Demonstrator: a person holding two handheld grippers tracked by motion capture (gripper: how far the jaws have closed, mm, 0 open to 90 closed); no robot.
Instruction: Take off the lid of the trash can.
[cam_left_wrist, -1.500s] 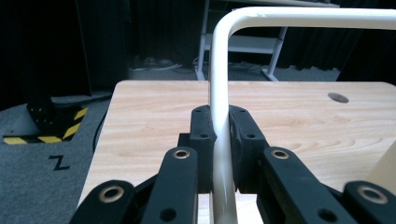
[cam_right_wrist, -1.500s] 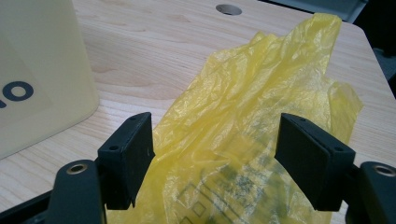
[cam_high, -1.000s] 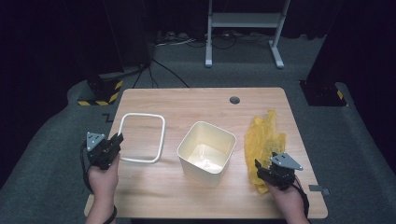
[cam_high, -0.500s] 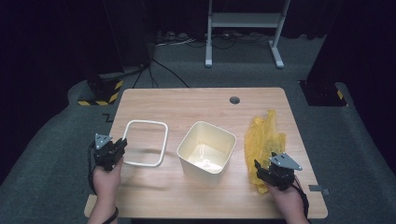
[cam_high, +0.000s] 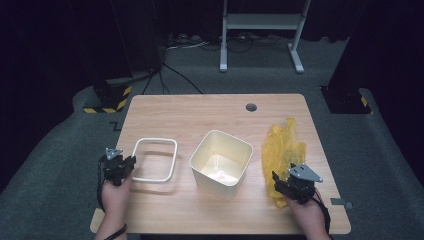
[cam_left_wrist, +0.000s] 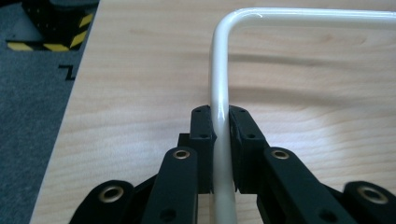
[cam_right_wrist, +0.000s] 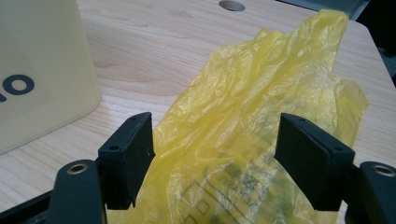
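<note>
High view showed the wooden bench (cam_high: 200, 112) as the largest thing, with a round hole (cam_high: 251, 107) near its far edge. At the middle stood a cream square bin (cam_high: 221, 158), open side up; in the right gripper view its near wall (cam_right_wrist: 37, 79) carried dark printed marks and stood just to the left of the tongs. To the bin's right a crumpled yellow plastic bag (cam_high: 282, 150) lay on the bench, its long axis running from the near edge toward the far edge, the narrow end pointing away from the person. To the bin's left sat a white rectangular frame (cam_high: 155, 160) with rounded corners, its long axis likewise running away from the person, its left part just beside the bench's left edge.

The left tongs (cam_high: 118, 167) came in at that left side. In the left gripper view they (cam_left_wrist: 222, 140) were clenched on the frame's thin white bar (cam_left_wrist: 219, 84), one pad pressing each side of it, and the bar ran straight up from them to a rounded corner, then off to the right. The frame cast a shadow on the wood below it.

The right tongs (cam_high: 295, 187) sat at the near end of the bag. In the right gripper view they (cam_right_wrist: 215, 163) stood wide apart, released, with the yellow film (cam_right_wrist: 261, 93) bunched between the pads; the left pad (cam_right_wrist: 133, 149) met the film's edge, the right one stood clear of it. The bin stood between the frame and the bag.
</note>
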